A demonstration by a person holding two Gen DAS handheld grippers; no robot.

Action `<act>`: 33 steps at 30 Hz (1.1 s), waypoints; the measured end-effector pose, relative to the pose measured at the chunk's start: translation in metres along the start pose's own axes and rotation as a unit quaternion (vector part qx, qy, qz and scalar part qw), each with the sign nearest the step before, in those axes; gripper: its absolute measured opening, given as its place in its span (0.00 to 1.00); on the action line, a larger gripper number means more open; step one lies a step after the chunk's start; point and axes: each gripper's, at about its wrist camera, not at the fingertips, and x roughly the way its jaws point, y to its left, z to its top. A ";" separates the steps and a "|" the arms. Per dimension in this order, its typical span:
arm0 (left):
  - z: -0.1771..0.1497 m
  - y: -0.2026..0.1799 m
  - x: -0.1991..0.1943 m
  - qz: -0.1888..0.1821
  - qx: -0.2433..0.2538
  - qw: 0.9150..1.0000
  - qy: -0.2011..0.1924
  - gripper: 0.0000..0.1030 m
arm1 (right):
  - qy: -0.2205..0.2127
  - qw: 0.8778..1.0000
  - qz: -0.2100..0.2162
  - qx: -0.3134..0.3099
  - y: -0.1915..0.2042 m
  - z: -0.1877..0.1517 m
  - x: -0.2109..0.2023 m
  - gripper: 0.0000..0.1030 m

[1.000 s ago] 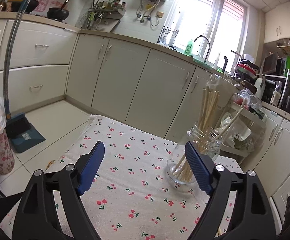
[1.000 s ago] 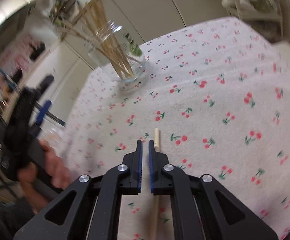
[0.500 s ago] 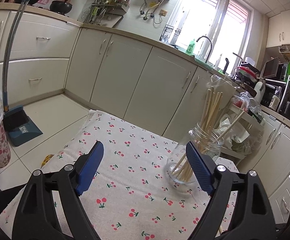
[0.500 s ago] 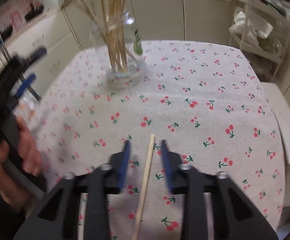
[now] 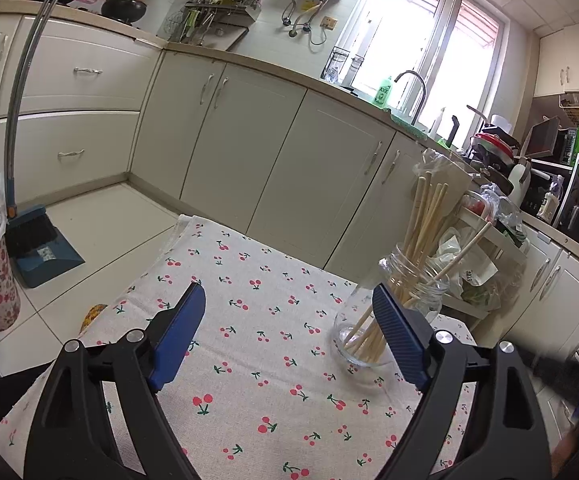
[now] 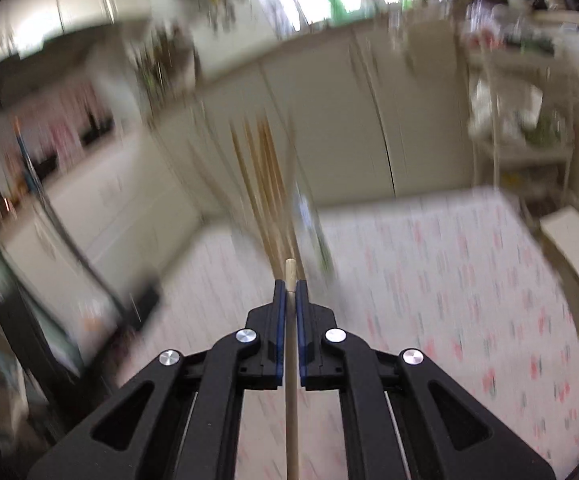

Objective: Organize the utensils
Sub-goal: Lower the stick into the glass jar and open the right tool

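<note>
the right gripper (image 6: 290,292) is pinching a single chopstick (image 6: 291,380) lengthwise between its fingers. the left gripper (image 5: 287,320) is hanging spread wide over the cherry-print cloth (image 5: 257,360), just beside the glass jar (image 5: 393,312) holding the other chopsticks (image 5: 425,216).

Glass jar (image 5: 399,312): clear, upright, near tablecloth's (image 5: 249,360) far right corner; holds bundled pale wooden chopsticks (image 5: 421,232), leaning. One loose chopstick (image 6: 290,360): pale, straight, clamped lengthwise.

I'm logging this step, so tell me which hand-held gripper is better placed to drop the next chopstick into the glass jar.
Right. The right hand-held gripper is shut on a chopstick, pointing toward the blurred glass jar. The left hand-held gripper is open and holds nothing.
</note>
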 end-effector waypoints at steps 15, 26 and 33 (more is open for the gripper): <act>-0.003 0.001 0.007 -0.005 -0.013 1.000 0.015 0.81 | -0.244 0.969 -0.034 0.008 0.043 0.116 0.060 0.06; -0.004 0.001 0.008 -0.003 -0.016 1.000 0.016 0.81 | -0.224 0.972 -0.066 -0.014 0.033 0.101 0.101 0.06; -0.003 0.003 0.011 0.002 -0.023 0.999 0.022 0.83 | -0.202 0.977 -0.063 -0.037 0.034 0.076 0.099 0.06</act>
